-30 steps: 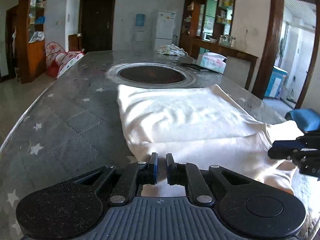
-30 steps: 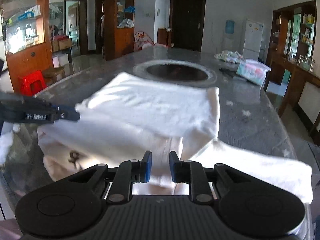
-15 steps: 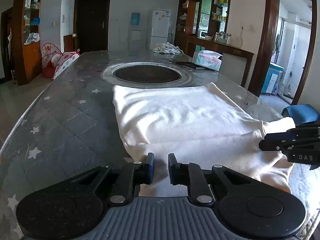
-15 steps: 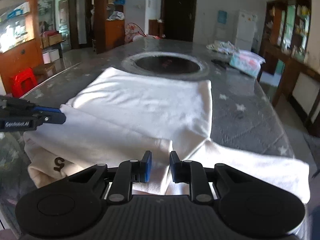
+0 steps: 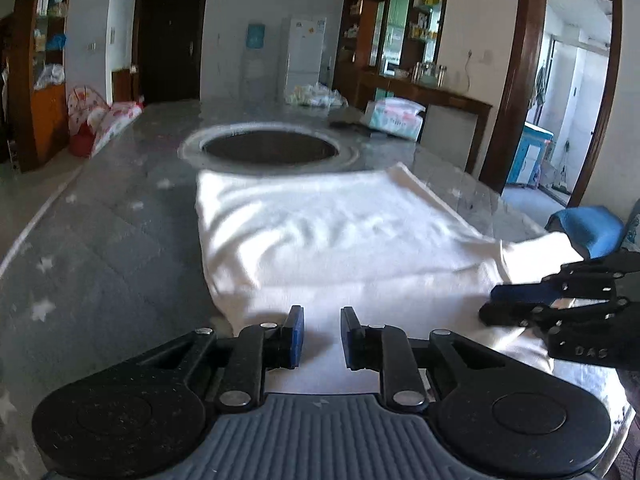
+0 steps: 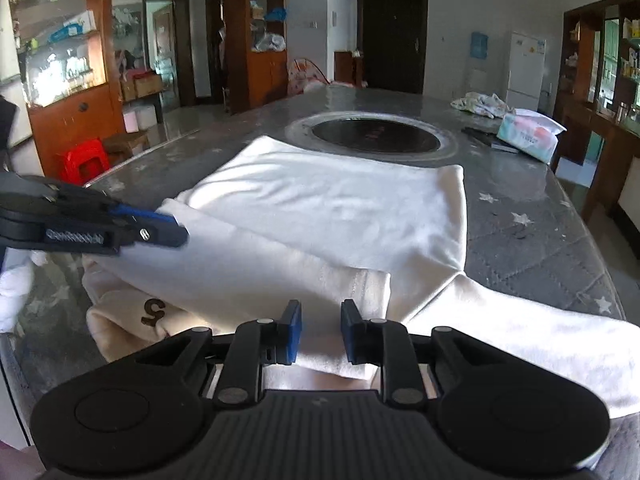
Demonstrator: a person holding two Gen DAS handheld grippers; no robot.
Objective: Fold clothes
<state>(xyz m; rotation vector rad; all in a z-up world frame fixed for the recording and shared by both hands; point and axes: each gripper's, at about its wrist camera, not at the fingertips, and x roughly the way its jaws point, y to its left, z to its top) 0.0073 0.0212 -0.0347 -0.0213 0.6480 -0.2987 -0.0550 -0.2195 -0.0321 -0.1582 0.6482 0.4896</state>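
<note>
Since a second ago, left gripper (image 5: 321, 336) jaws opened from nearly together to a clear gap, with white cloth seen through the gap but not pinched; right gripper (image 6: 320, 332) jaws likewise parted a little, now apart over the folded edge, pressing on nothing. White sweatshirt (image 6: 328, 216) spread flat on the grey star-patterned table (image 5: 100, 248), near side folded over, one sleeve (image 6: 532, 332) trailing off to the right, a dark printed mark (image 6: 154, 312) showing on the lower layer. Beyond the garment, a round dark inset (image 6: 376, 136) in the tabletop; farther right, a tissue pack (image 6: 530, 136).
</note>
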